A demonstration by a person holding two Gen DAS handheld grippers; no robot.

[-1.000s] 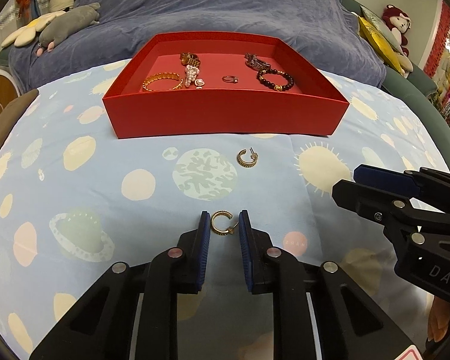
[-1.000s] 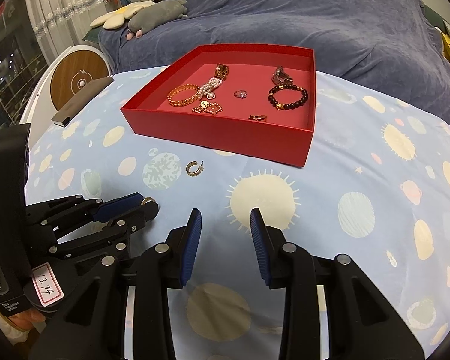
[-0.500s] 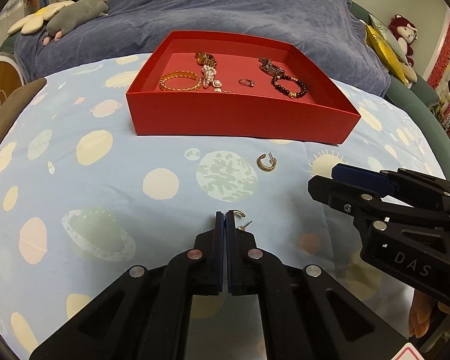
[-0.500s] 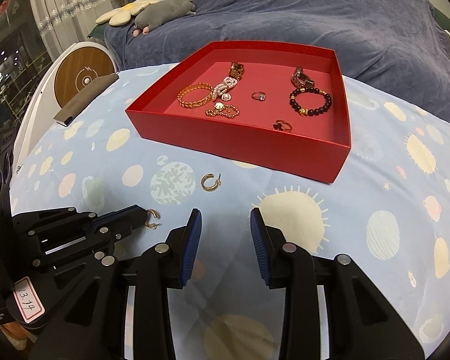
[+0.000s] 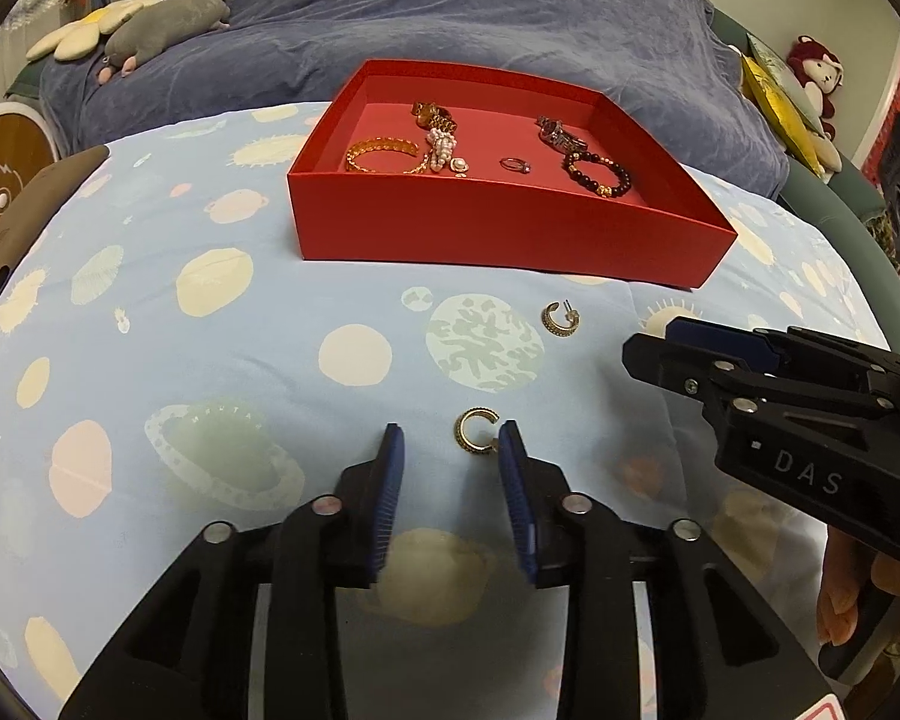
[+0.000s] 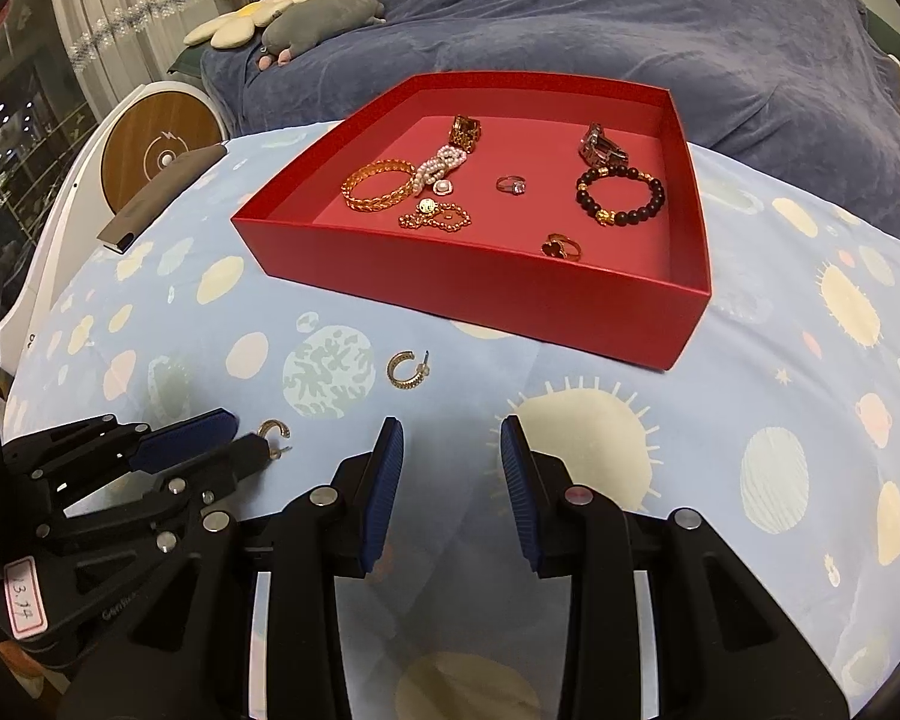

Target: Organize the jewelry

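The left gripper (image 5: pixel 447 441) points down at the patterned bedsheet (image 5: pixel 150 312) with its jaws opening, the blue pads spread apart and gripping nothing. A small gold hoop earring (image 5: pixel 477 432) lies on the cloth at the fingertips, close against the inner edge of the right-hand pad, though it is hard to tell whether it touches that pad. In the right wrist view the same earring (image 6: pixel 274 433) sits just at the tip of the left gripper (image 6: pixel 243 441).

The right gripper (image 6: pixel 450 438) hangs nearby with its jaws parted and only bare sheet between the pads. From the left wrist view it (image 5: pixel 660 342) comes in from the right edge, and part of a hand (image 5: pixel 852 588) shows beneath it.

A second gold hoop earring (image 5: pixel 560 318) lies on the sheet farther out, between the grippers and the red tray (image 5: pixel 498 234); in the right wrist view this earring (image 6: pixel 408 370) rests just beside a green-speckled planet print.

The tray stands on the sheet beyond both earrings. Inside it lie a gold bangle (image 6: pixel 378 186), a pearl piece (image 6: pixel 441 165), a gold chain bracelet (image 6: pixel 435 216), a small ring with a stone (image 6: pixel 512 184), a dark beaded bracelet (image 6: pixel 621 195), a ring with a dark face (image 6: pixel 561 247) and a watch (image 6: pixel 600 147).
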